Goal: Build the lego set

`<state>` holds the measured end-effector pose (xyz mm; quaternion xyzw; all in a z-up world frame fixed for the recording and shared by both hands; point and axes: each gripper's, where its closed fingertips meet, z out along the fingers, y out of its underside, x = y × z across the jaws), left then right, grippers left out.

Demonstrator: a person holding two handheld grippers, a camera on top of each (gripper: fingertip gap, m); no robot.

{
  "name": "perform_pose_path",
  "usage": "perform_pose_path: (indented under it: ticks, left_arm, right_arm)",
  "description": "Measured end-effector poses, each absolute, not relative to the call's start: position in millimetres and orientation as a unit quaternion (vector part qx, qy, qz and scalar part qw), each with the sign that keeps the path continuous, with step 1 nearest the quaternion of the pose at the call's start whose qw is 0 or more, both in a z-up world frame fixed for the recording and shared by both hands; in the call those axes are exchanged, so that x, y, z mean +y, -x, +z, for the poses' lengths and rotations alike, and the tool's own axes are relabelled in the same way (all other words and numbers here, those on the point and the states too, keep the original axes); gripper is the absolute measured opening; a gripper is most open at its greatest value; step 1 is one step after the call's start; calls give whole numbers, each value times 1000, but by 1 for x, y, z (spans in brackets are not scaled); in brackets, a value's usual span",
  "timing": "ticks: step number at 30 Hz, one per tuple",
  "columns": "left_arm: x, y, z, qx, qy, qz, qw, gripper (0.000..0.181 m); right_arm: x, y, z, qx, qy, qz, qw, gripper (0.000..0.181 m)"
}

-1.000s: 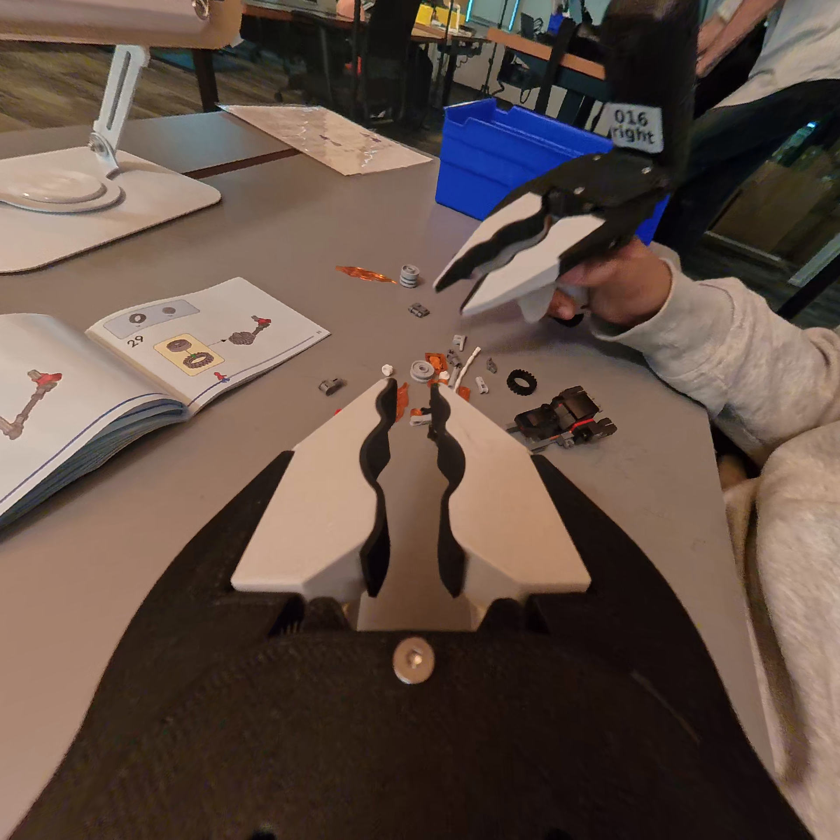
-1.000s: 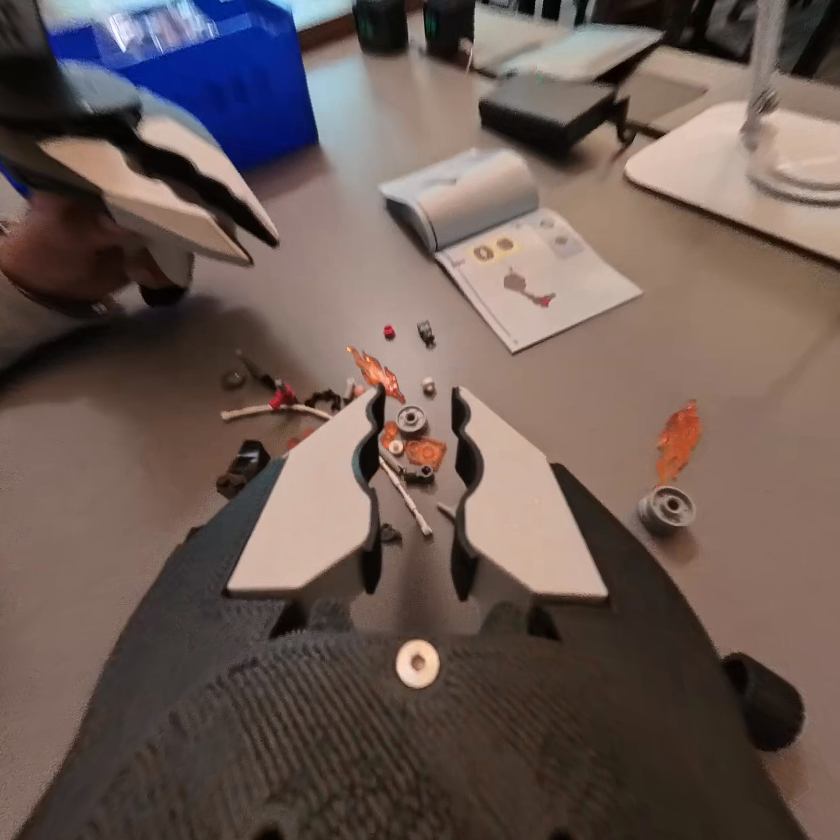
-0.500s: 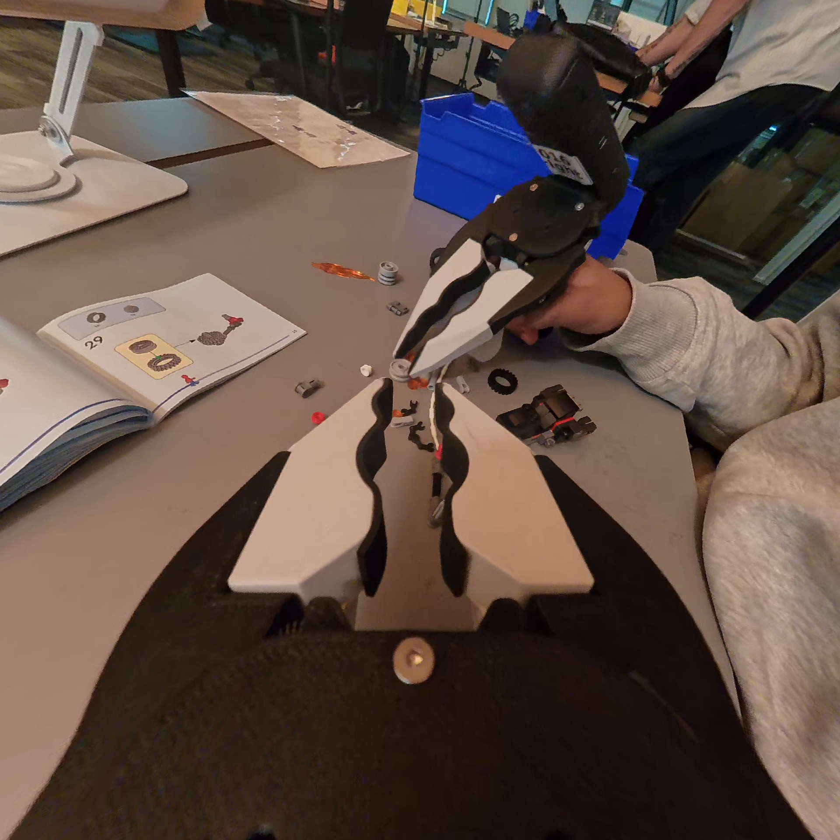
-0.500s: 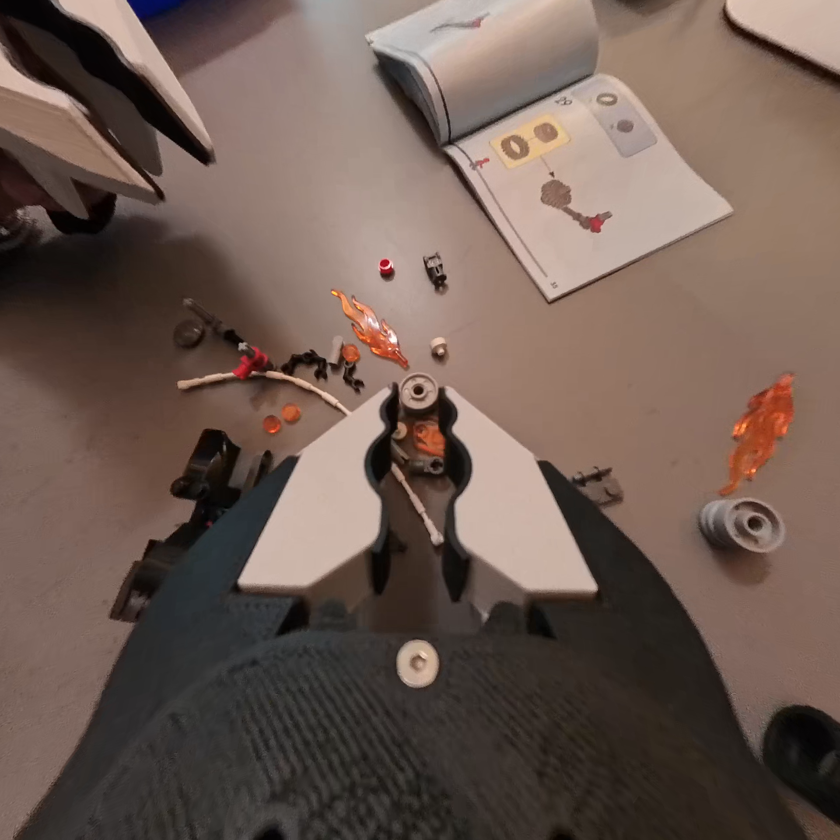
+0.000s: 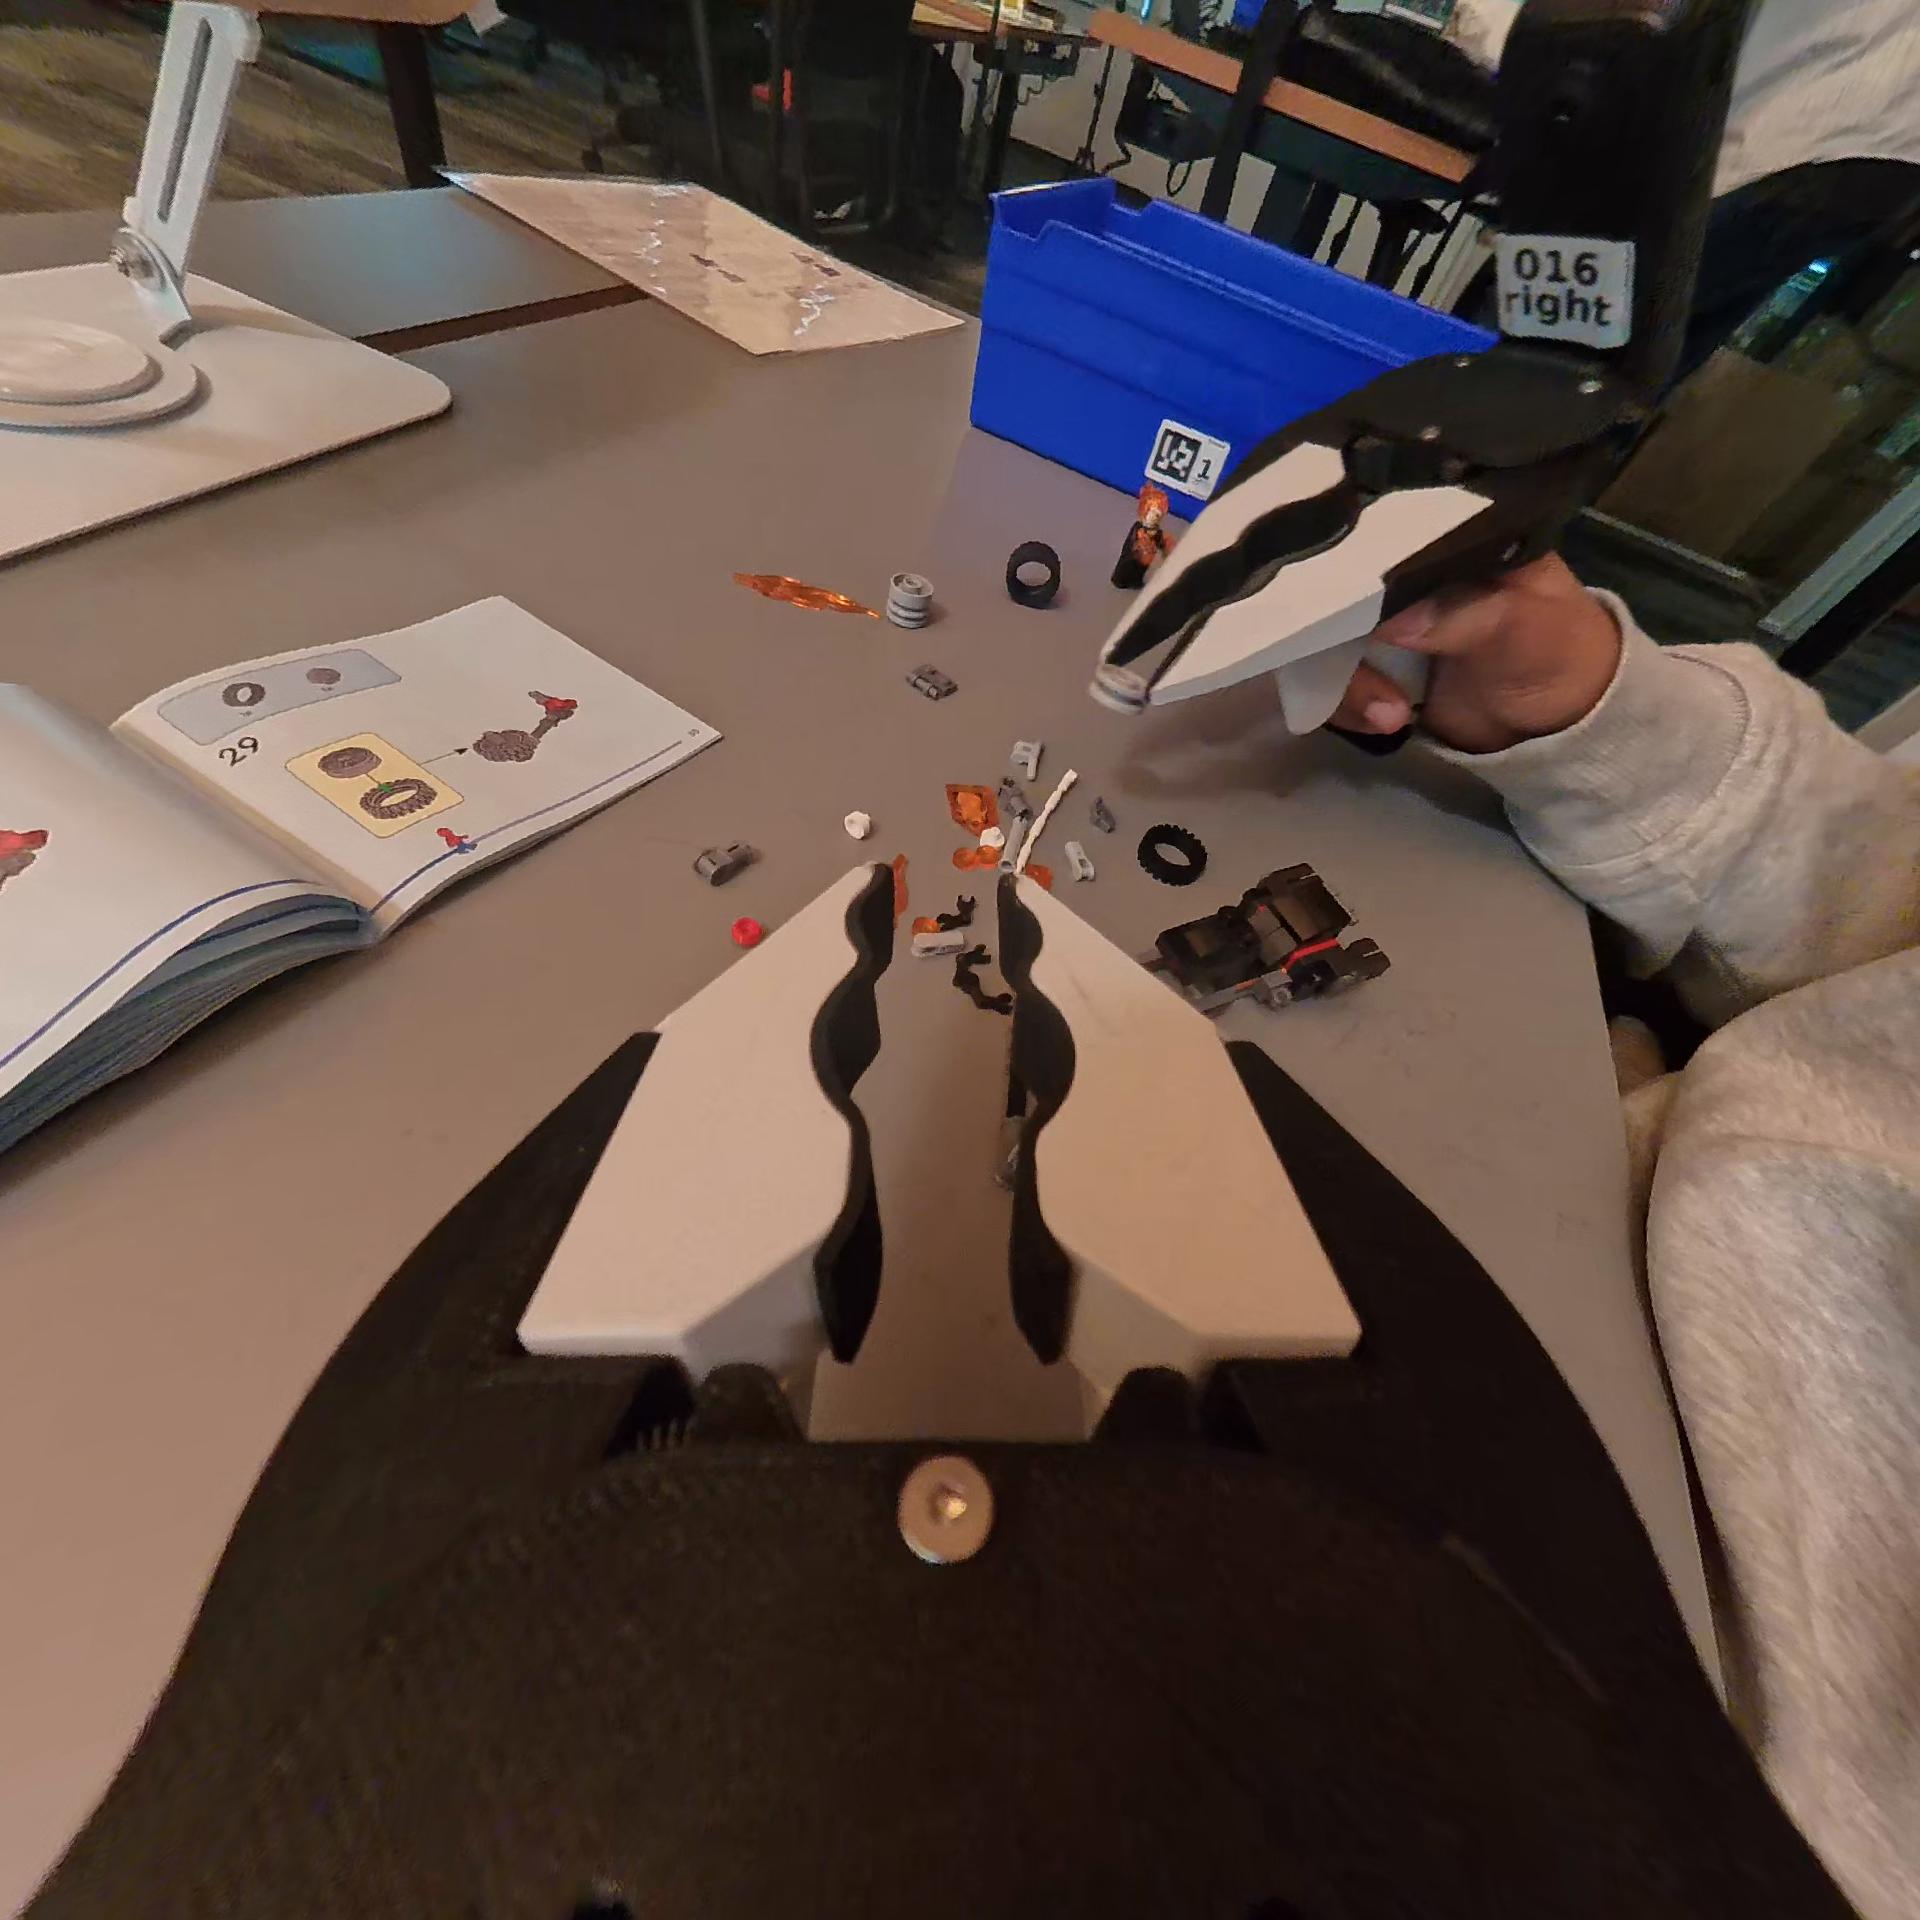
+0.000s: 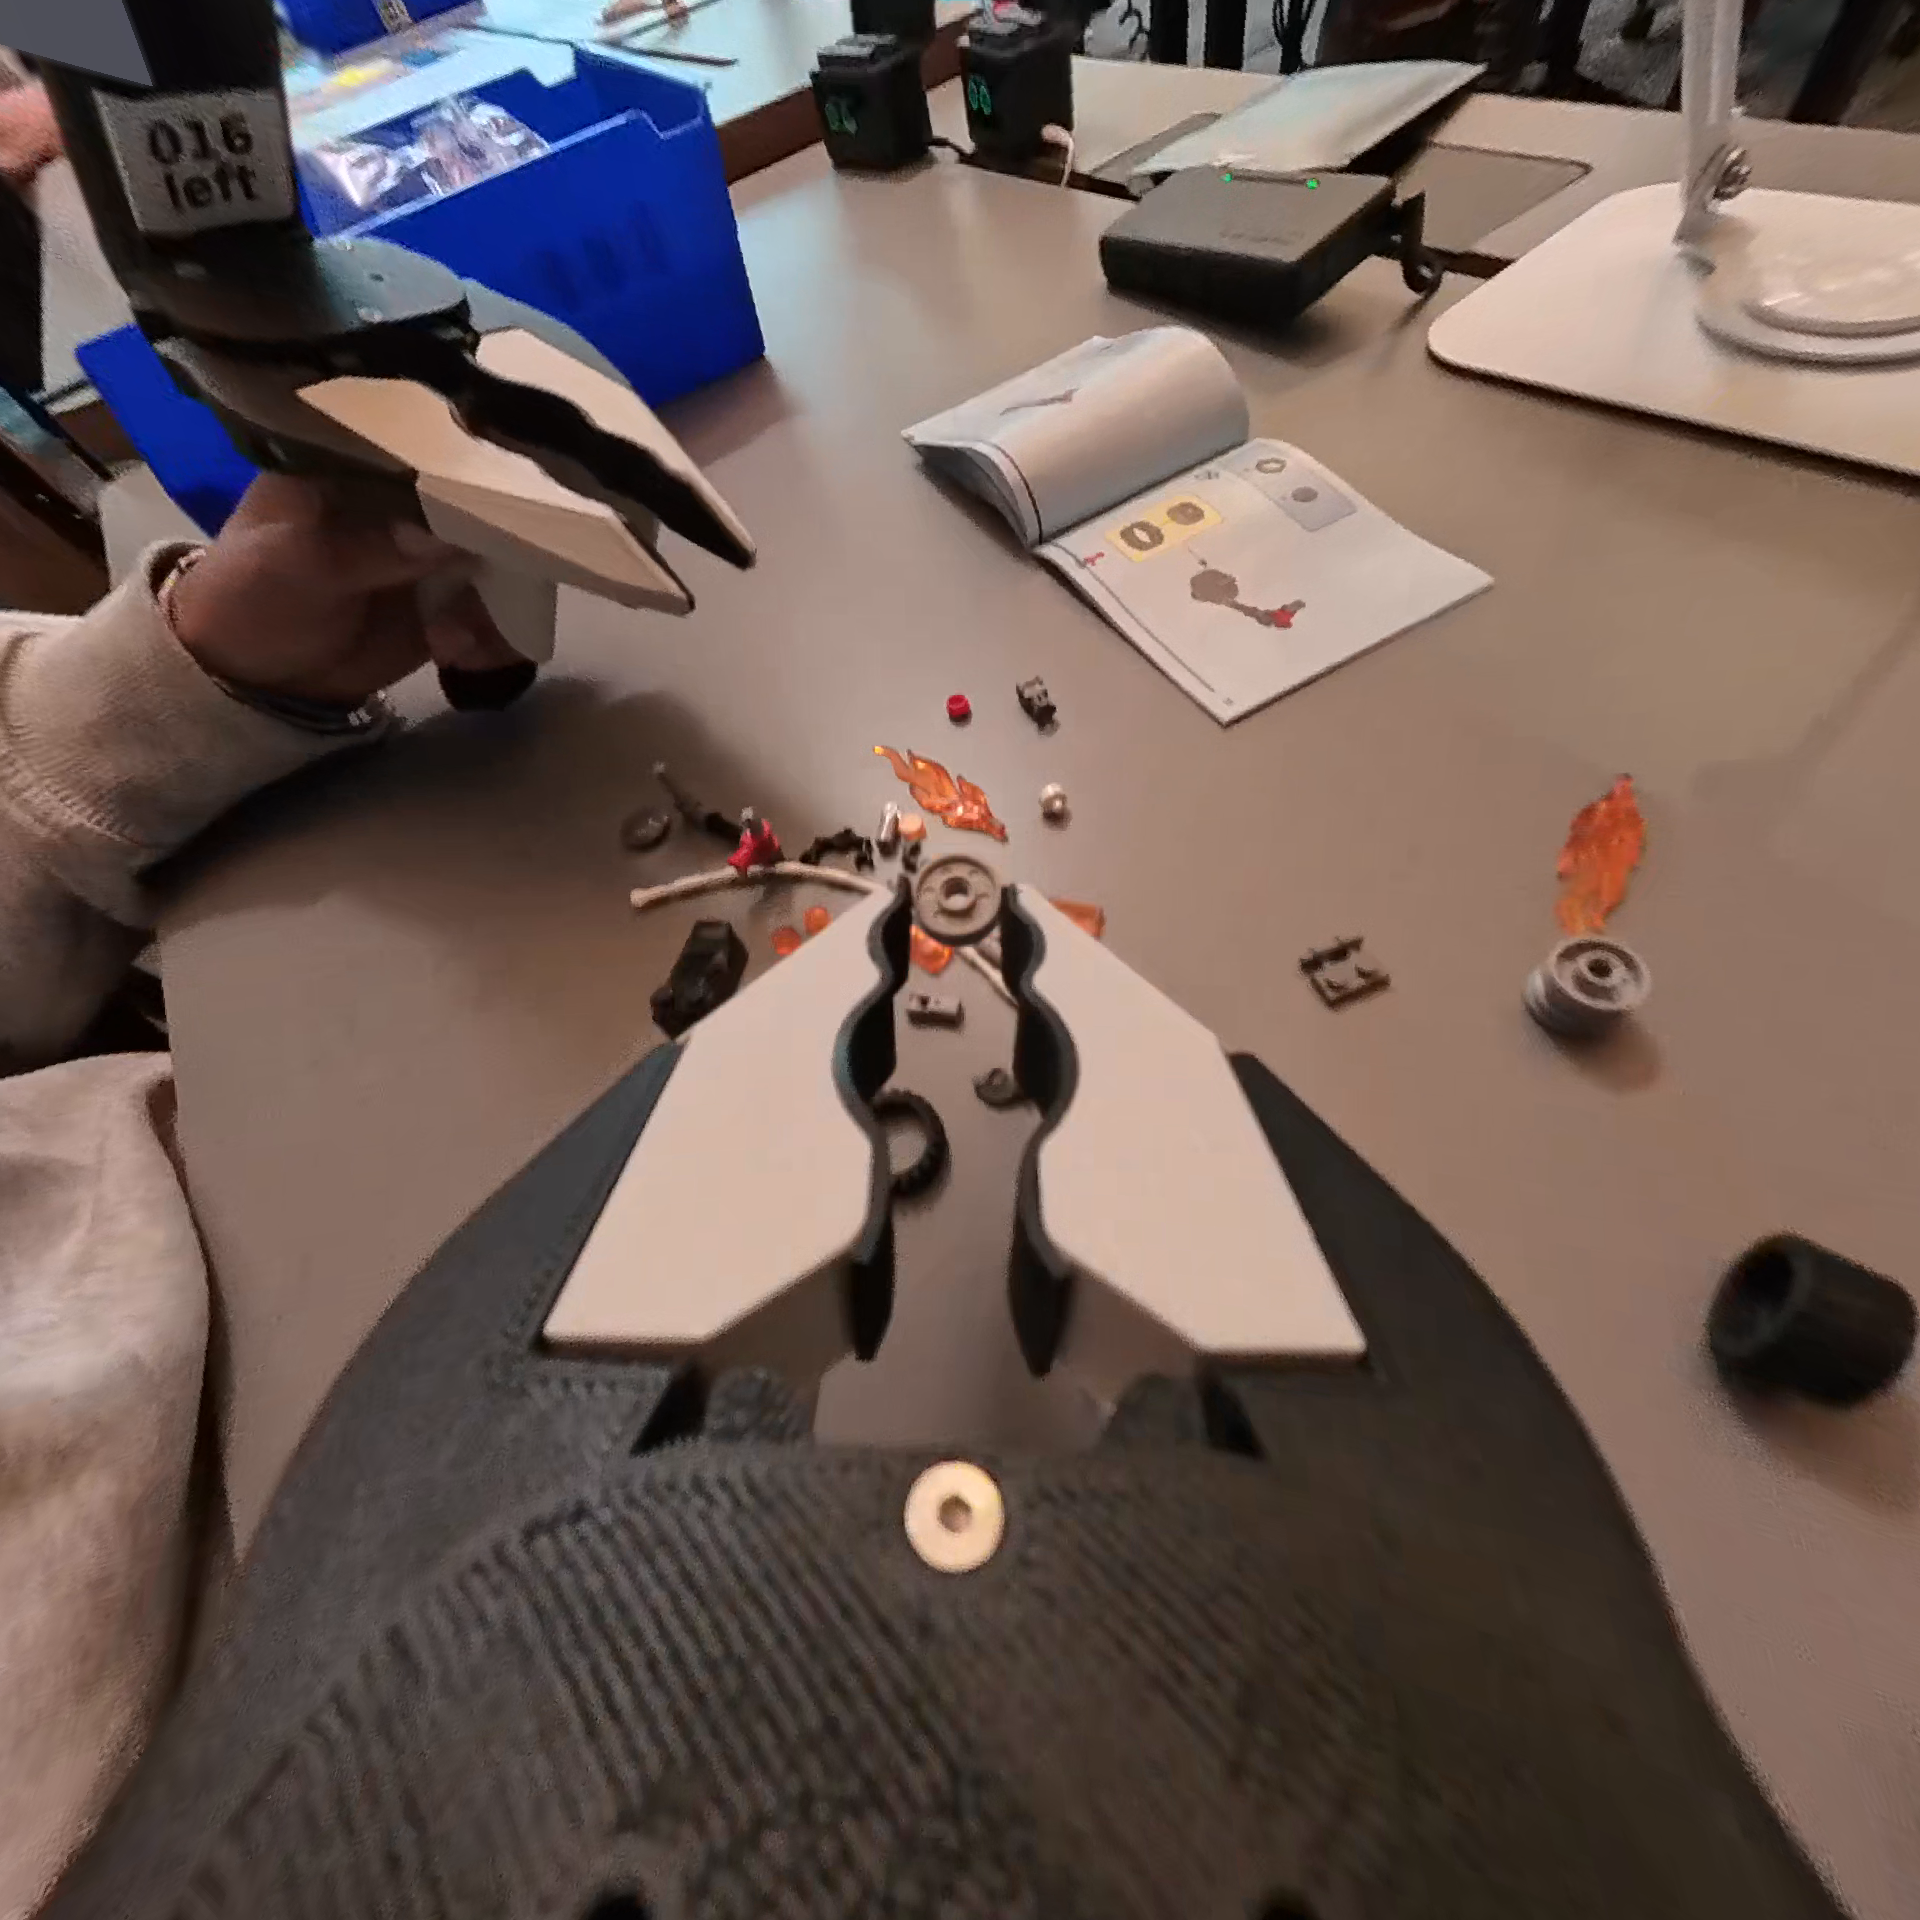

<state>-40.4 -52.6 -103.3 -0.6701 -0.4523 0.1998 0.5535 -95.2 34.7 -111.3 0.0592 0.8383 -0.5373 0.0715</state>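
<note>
right hand-held gripper [image 6: 954, 906]: pinching grey wheel hub [image 6: 954, 896] at tips | left hand-held gripper [image 5: 945, 883]: parted, empty | risk: shallow tip grip, hub may pop out

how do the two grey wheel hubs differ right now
One grey hub is pinched at the tips of the right gripper, lifted off the table; the other grey hub lies free on the table beside an orange flame piece. Both are round, grey and bare of tyres.
</note>
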Motion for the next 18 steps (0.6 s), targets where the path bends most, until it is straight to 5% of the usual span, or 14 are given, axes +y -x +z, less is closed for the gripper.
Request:
perform_pose_path:
  ticks: [18]
  left_arm:
    - [-53,43,-115,-463,682,192,533,20]
  right_arm:
    - [67,74,-144,876,-58,-477,34,14]
